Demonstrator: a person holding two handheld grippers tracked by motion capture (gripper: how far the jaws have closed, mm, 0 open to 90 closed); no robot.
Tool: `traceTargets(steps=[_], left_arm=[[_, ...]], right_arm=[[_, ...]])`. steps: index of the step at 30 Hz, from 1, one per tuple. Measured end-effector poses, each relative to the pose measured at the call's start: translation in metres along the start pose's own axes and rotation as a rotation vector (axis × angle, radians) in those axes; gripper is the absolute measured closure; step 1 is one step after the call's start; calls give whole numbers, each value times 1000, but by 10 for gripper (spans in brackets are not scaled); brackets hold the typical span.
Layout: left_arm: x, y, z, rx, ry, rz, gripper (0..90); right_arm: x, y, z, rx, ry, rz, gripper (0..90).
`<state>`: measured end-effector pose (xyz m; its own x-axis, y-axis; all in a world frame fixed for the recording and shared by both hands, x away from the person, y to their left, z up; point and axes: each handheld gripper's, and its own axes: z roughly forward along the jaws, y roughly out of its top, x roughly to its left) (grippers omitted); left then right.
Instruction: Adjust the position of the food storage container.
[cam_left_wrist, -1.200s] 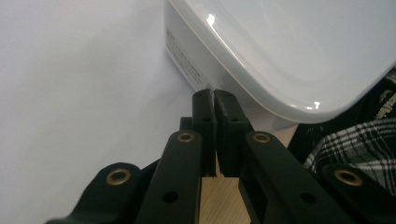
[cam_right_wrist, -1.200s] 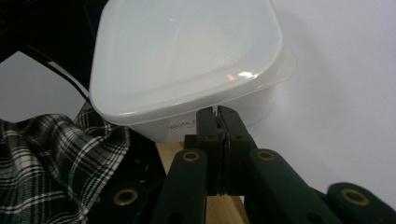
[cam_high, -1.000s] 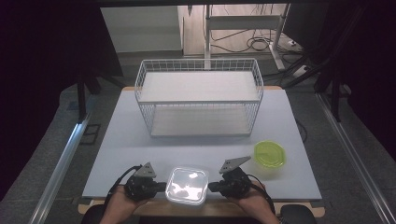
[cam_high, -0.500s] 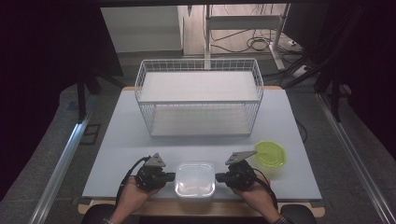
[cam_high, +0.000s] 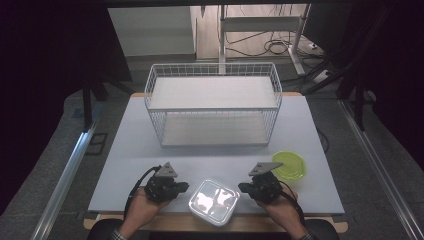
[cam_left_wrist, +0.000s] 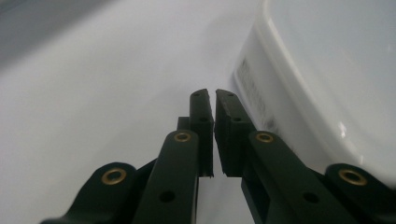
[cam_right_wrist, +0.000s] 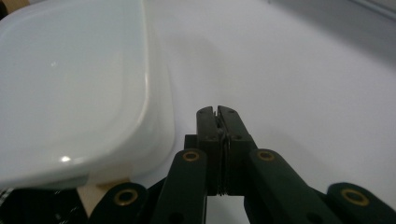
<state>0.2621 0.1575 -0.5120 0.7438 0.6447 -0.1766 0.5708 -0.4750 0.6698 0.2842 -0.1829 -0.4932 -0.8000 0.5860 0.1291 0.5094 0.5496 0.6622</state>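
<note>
**Both grippers flanking the lidded container, jaws clenched on nothing**

The left gripper (cam_high: 181, 187) is resting at the near edge of the surface (cam_high: 130, 150), just beside the left side of the clear lidded food container (cam_high: 214, 201). In the left gripper view its jaws are standing pressed almost together with only a thin slit between them, gripping nothing, while the container's wall (cam_left_wrist: 289, 107) is rising close on their right, apart from them.

The right gripper (cam_high: 244, 188) is sitting just off the container's right side. In the right gripper view its jaws are clenched flat against each other, empty, with the container's lid (cam_right_wrist: 70, 88) lying to their left.

Compared with a second ago, the container is lying in much the same spot at the front edge, slightly turned, one corner hanging over the edge. Both hands are sitting farther out from it than then, when they were close against its sides.

A lime-green round lid (cam_high: 289, 164) is lying behind the right gripper. A white wire basket (cam_high: 212, 107) is standing at the far middle of the surface, well apart from the hands.
</note>
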Motion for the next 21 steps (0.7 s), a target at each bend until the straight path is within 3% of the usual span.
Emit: traceTargets(steps=[4,9,13,16,21], left_arm=[[-2,-16,-8,9,-42,-16,875],[-17,-27,-19,14,-87,-5,873],[-31,-36,-21,33,-128,1,867],[-38,-33,-18,45,-148,24,859],[-37,-23,-8,56,-127,28,846]], right_arm=[[4,-10,-7,7,31,24,881],[30,-25,-14,35,122,17,880],[44,-26,-14,38,180,-5,874],[46,-23,-11,42,185,-11,871],[39,-18,-7,34,170,4,872]])
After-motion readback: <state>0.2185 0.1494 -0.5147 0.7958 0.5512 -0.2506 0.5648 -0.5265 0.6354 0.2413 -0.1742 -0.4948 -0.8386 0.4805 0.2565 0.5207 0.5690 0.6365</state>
